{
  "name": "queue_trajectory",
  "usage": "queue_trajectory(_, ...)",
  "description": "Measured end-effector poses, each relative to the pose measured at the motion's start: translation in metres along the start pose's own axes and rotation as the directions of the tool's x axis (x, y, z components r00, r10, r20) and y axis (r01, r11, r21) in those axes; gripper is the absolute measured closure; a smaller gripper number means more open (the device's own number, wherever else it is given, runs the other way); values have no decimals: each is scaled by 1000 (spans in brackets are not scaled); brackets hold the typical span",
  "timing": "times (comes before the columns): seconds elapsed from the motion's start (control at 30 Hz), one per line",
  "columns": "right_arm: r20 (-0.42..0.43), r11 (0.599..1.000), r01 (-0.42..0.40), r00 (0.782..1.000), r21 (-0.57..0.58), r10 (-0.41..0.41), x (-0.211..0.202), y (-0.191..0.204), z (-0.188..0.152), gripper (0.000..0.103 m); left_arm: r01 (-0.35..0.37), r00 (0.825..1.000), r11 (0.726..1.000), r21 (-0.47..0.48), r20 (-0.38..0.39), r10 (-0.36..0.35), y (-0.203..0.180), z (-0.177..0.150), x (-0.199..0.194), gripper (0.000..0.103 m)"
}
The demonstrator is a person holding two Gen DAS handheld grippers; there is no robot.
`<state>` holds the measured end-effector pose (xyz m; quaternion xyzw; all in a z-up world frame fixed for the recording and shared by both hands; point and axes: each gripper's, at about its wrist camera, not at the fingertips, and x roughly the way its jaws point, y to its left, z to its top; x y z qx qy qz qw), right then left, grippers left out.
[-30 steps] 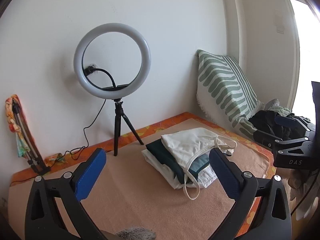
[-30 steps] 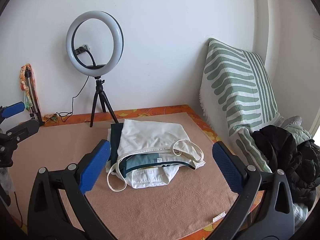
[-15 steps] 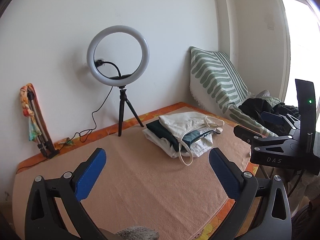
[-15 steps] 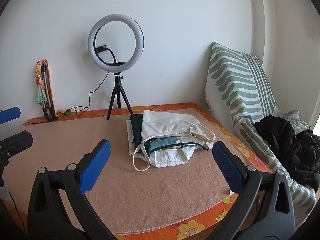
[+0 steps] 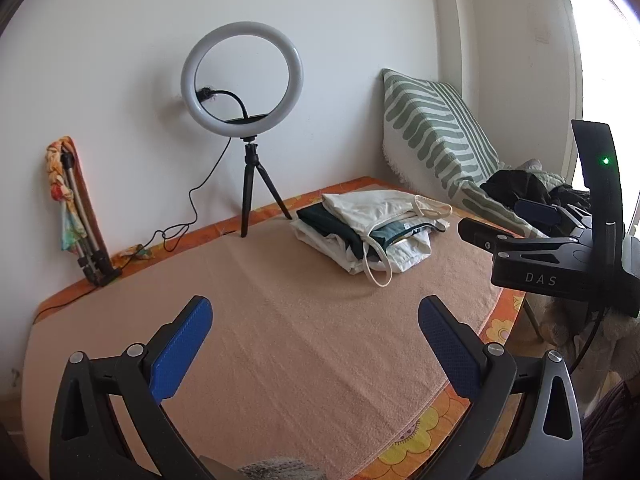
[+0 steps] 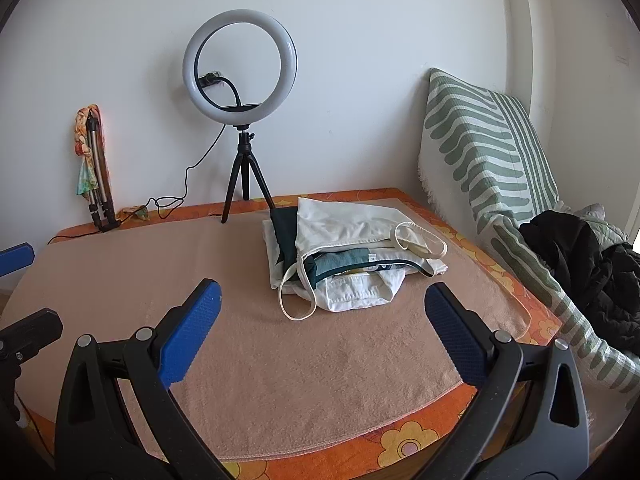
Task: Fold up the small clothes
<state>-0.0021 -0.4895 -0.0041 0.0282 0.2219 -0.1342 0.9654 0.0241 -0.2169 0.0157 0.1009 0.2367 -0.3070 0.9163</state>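
The near and left parts of the towel [image 6: 260, 360] lie bare, giving open passage; the clothes stack [image 6: 352, 256] sits far right of centre, a strap loop [image 6: 298, 304] trailing nearward; the ring light [image 6: 240, 64] tripod stands at the far edge just behind the stack; its cable [image 5: 188, 216] trails along the far left; a cushion [image 6: 488, 152] walls off the right.

Your matt, nubby towel-like cloth [image 6: 280, 360] covers the table. The folded clothes [image 6: 352, 256] look like soft matt cotton, possibly ribbed at the straps. Both grippers' pads [image 6: 188, 336] are textured blue rubbery plastic on smooth black frames.
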Motion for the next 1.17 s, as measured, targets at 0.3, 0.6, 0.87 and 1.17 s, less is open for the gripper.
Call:
queue_trajectory(0.3, -7, 1000, -6, 1000, -7, 6, 6, 0, -1, 0, -5, 1000, 1000, 6, -16, 5, 3, -5, 2, 1)
queue_trajectory(0.6, 5, 1000, 7, 1000, -6, -7, 3, 6, -3, 0, -5, 1000, 1000, 7, -15, 5, 2, -5, 1, 1)
queue_trajectory(0.87, 7, 1000, 4, 1000, -6, -4, -2, 12, -2, 0, -12, 1000, 1000, 3, -13, 12, 3, -6, -1, 1)
queue_trajectory(1.17, 8, 1000, -7, 1000, -9, 7, -3, 22, 1, 0, -16, 1000, 1000, -9, -21, 16, 9, -8, -3, 1)
